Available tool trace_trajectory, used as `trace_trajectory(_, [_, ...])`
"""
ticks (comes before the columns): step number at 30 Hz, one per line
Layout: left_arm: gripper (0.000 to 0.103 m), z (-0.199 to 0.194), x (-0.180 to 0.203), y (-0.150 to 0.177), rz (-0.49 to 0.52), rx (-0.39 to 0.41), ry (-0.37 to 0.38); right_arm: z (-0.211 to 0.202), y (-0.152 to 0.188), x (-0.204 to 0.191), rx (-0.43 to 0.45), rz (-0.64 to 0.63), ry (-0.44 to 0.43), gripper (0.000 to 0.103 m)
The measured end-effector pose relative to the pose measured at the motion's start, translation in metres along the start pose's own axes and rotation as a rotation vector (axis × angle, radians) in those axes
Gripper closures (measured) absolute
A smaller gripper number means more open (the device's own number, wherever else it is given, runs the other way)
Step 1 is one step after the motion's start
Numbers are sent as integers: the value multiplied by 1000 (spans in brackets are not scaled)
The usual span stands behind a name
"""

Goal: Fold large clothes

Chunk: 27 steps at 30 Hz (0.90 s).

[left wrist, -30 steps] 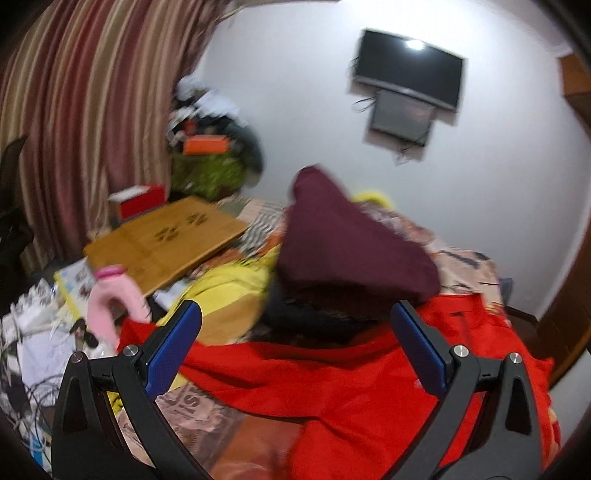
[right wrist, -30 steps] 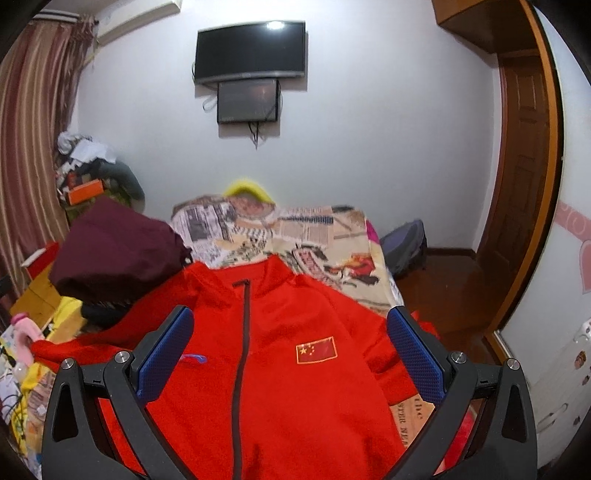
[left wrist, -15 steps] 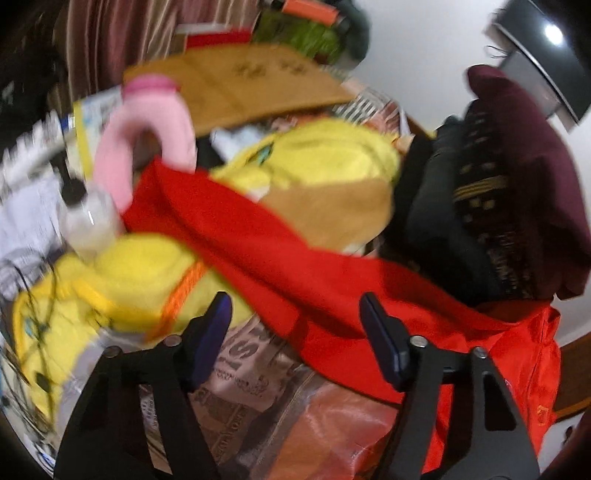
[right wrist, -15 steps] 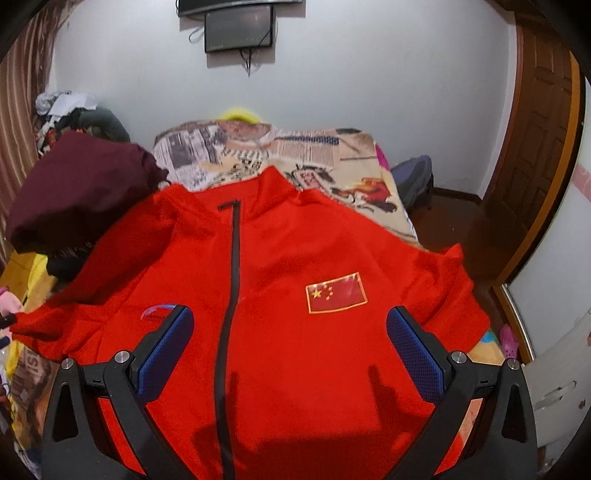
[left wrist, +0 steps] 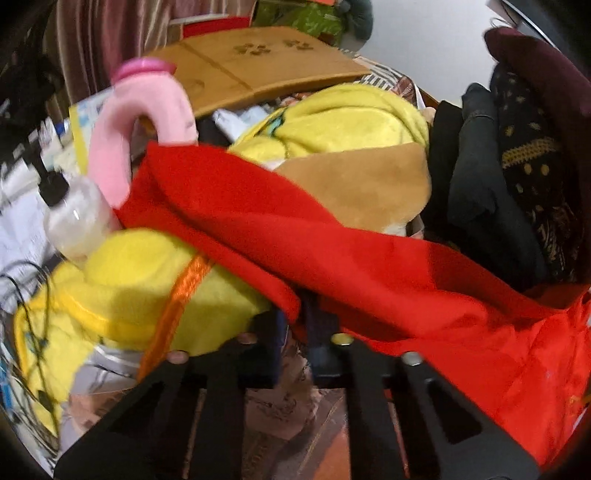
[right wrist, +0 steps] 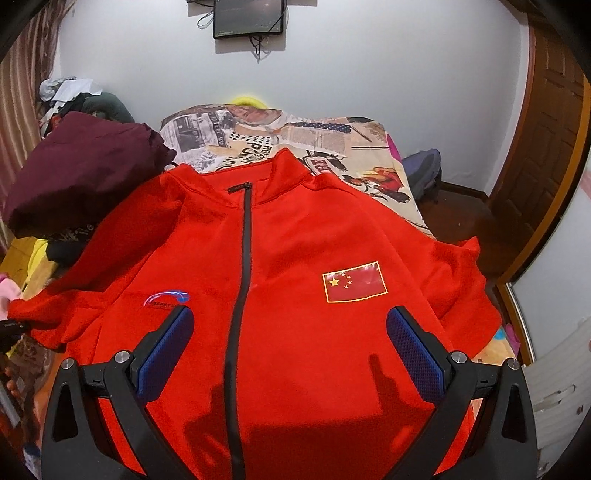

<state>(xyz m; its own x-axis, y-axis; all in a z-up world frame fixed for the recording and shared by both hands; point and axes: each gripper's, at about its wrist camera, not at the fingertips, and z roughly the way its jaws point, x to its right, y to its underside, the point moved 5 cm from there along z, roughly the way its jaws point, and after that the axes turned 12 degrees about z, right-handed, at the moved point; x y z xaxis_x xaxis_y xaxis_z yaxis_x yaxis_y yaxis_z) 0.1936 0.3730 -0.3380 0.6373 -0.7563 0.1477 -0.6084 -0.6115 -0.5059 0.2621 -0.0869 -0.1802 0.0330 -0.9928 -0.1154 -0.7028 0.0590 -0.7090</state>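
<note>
Bed (right wrist: pixel 332 140) with a newspaper-print sheet fills the middle of the right wrist view, against a white wall (right wrist: pixel 369 66). A dark screen (right wrist: pixel 249 16) hangs at the top centre, and a wooden door (right wrist: pixel 546 147) stands at the right edge. A striped curtain (right wrist: pixel 18 110) runs down the left edge.

Red jacket (right wrist: pixel 295 332) lies flat, front up, across the centre and lower part of that frame, zipped, collar toward the far wall. A flag patch (right wrist: pixel 354 282) sits right of the zip. A maroon bundle (right wrist: pixel 81 166) is heaped at upper left, touching the jacket's shoulder.

Left wrist view, blurred: the jacket's sleeve runs from left centre to lower right over a yellow plush heap (left wrist: pixel 140 280). A pink plush (left wrist: pixel 140 122) and a clear bottle (left wrist: pixel 77 218) sit at left, a wooden board (left wrist: pixel 258 62) at top.

Left gripper (left wrist: pixel 299 325): fingers pressed together, pinching the lower edge of the red sleeve at lower centre.

Right gripper (right wrist: pixel 288 350): 2 blue pads spread wide, above the jacket's front at lower centre, nothing between them; contact with the cloth cannot be told.
</note>
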Motion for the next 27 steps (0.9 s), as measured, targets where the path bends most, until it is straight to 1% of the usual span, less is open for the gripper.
trace_trajectory(4, [101, -38, 15, -12, 67, 78, 11, -10, -4, -1, 23, -14, -3, 0])
trace_trajectory(8, [101, -86, 37, -21, 112, 149, 99, -20, -7, -1, 43, -21, -13, 0])
trace_trajectory(12, [102, -134, 65, -28, 171, 225, 159, -31, -10, 0, 67, -26, -36, 0])
trace_trajectory(15, [102, -168, 96, -32, 237, 282, 205, -37, -13, 1, 86, -35, -52, 0])
trace_trajectory(19, [102, -202, 153, -34, 351, 336, 268, -45, -17, 1, 114, -58, -80, 0])
trace_trajectory(22, [102, -212, 200, -31, 430, 344, 303, -49, -20, 3, 129, -68, -99, 0])
trace_trajectory(27, [102, -205, 275, -18, 517, 285, 404, -50, -24, 14, 129, -61, -136, 0])
